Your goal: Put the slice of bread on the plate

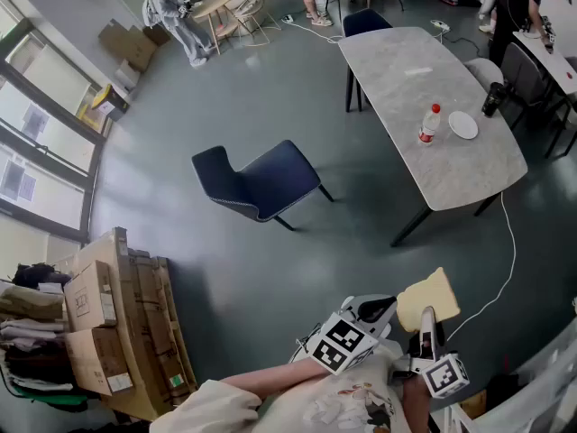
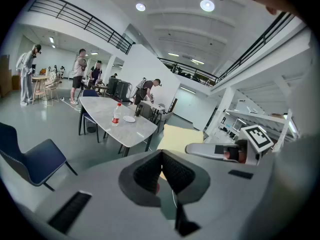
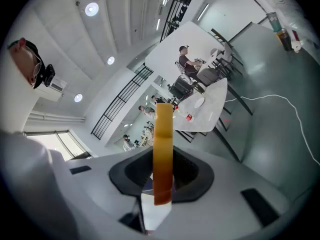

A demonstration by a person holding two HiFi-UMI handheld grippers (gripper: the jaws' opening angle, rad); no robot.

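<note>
A pale yellow slice of bread (image 1: 428, 298) stands on edge in my right gripper (image 1: 426, 319), low in the head view, over the grey floor. In the right gripper view the bread (image 3: 163, 154) shows edge-on with its brown crust, and the jaws are shut on it. My left gripper (image 1: 382, 308) is just left of it, shut with nothing between its pads (image 2: 150, 171). The left gripper view shows the bread (image 2: 180, 139) ahead to the right. The white plate (image 1: 462, 124) lies on the far grey table (image 1: 424, 88), next to a bottle (image 1: 430, 124) with a red cap.
A dark blue chair (image 1: 261, 183) stands on the floor between me and the table. Stacked cardboard boxes (image 1: 117, 332) fill the lower left. A white cable (image 1: 509, 260) runs across the floor under the table's near end. More chairs and several people are far off.
</note>
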